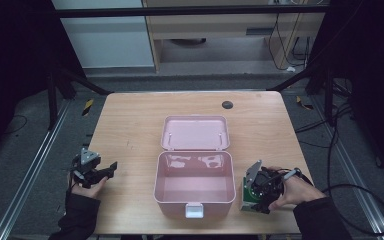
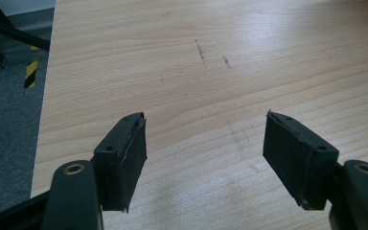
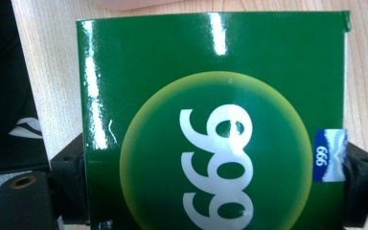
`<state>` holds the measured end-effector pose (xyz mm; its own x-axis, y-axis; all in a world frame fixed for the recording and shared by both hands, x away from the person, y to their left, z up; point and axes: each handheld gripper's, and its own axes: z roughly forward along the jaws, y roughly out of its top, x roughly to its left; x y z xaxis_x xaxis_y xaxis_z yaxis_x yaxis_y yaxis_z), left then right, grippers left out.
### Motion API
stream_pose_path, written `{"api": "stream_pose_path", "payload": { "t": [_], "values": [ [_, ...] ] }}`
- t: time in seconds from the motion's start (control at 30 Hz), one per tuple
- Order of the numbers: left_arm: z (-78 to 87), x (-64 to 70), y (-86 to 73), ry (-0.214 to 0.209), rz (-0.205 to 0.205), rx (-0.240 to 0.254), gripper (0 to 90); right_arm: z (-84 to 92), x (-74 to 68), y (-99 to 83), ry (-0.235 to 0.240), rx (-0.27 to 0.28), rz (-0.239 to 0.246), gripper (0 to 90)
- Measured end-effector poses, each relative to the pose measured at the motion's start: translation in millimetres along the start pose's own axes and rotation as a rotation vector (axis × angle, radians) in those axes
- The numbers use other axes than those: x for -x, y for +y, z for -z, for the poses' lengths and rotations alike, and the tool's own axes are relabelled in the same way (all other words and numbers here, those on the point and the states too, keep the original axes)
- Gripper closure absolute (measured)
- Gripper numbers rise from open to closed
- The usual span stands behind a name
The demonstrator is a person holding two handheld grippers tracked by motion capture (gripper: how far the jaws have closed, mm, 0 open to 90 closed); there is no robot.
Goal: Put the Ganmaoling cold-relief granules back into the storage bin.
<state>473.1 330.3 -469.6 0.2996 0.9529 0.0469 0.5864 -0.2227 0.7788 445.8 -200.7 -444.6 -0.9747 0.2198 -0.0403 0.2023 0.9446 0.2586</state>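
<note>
Looks like a packing step: green box gripped across its sides by the right gripper, at the table's near right, just beside the open pink case. Jaws closed on both side faces in the right gripper view.

Probably best done so:
- Lift clear of the case wall before moving over it.
- Keep the box level; glossy faces may slip, so hold a firm squeeze.
- Lower into the hollow, then release only once resting on the bottom.

Left gripper wide open, holding nothing, over bare wood at the near left. Could steady the case by its wall.

Hard to tell: the box's lower end, cut off by the frame; its depth; its printed digits, seen inverted. Case latch small, its state unclear.
</note>
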Motion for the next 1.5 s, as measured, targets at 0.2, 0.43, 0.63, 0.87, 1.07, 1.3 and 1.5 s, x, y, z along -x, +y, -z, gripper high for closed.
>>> {"api": "stream_pose_path", "payload": {
  "t": [0.2, 0.43, 0.63, 0.87, 1.07, 1.3, 1.5],
  "values": [
    [-0.1, 0.1, 0.1, 0.001, -0.001, -0.001, 31.2, 2.8, 0.3, -2.2, -0.009, 0.011, 0.001, 16.0],
    [0.3, 0.1, 0.1, 0.0, -0.001, 0.0, 31.2, 19.5, -1.1, -6.8, -0.015, 0.053, -0.008, 16.1],
    [-0.1, 0.6, 0.2, -0.001, -0.002, -0.002, 31.2, 38.6, -2.3, -11.0, -0.032, 0.085, -0.008, 16.0],
    [-0.1, 0.7, 0.2, -0.002, -0.002, -0.002, 31.2, 59.0, -0.9, -10.3, -0.06, 0.121, -0.018, 16.0],
    [0.1, 0.8, 0.3, -0.002, -0.003, -0.002, 31.2, 77.2, -0.1, -6.0, -0.073, 0.139, -0.006, 16.0],
    [0.1, 0.8, 0.4, -0.002, -0.003, -0.002, 31.2, 95.7, 0.0, 0.8, -0.093, 0.139, 0.006, 16.0],
    [0.0, 0.9, 0.4, -0.003, -0.003, -0.003, 31.3, 108.7, 0.8, 8.1, -0.099, 0.154, 0.023, 16.0]
  ]
}}
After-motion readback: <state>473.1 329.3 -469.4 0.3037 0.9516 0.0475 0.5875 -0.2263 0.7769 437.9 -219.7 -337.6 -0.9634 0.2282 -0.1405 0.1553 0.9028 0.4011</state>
